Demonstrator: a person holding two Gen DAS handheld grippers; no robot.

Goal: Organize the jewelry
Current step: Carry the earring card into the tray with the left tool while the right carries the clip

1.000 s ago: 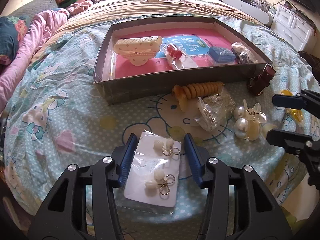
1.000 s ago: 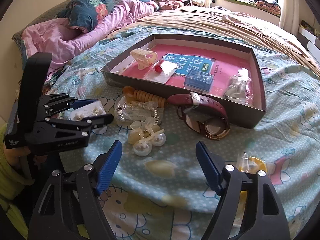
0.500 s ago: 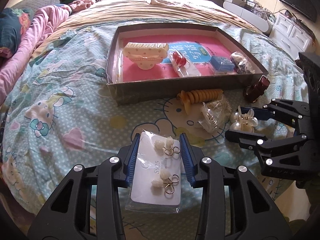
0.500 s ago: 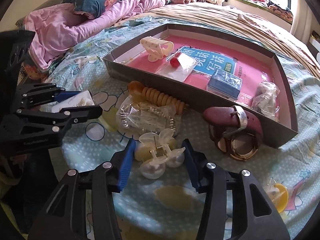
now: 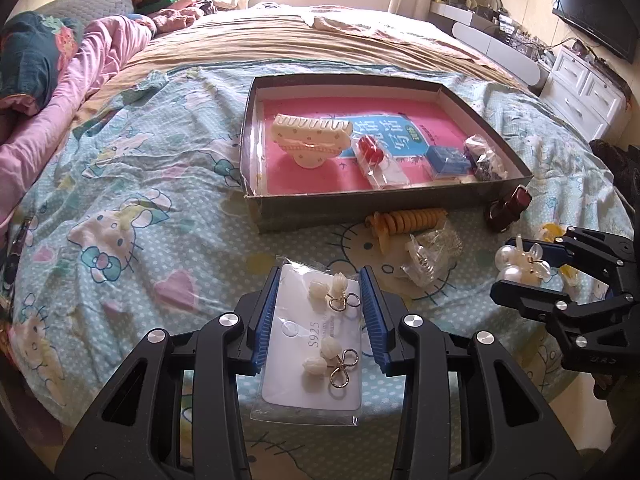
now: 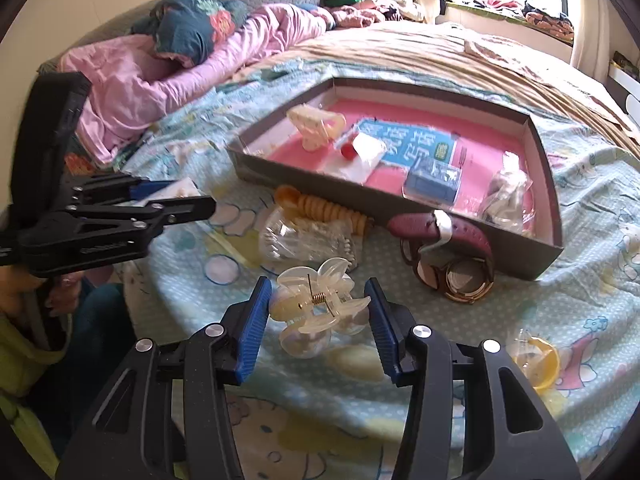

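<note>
From my left wrist, the shallow box (image 5: pixel 256 184) already holds a cream hair claw (image 5: pixel 310 140), a packet with red beads (image 5: pixel 374 156), a small blue case (image 5: pixel 448 160) and a clear bag at its right end; outside its near wall lie an orange coil hair tie (image 5: pixel 408 220) and a crinkled plastic packet (image 5: pixel 432 256), so I judge the sorting about half done; my left gripper (image 5: pixel 320 316) points steeply down, well in front of the box, its blue pads pinching the earring card (image 5: pixel 316 344) by both long edges, the card lifted off the bedsheet.

From my right wrist, a maroon-strapped watch (image 6: pixel 452 256) leans against the box's near wall and a yellow piece (image 6: pixel 536 360) lies nearer me, both unsorted; my right gripper (image 6: pixel 318 312), tilted down in front of the box, has just closed and now clamps the pearl flower hair clip (image 6: pixel 316 308) between its pads.
</note>
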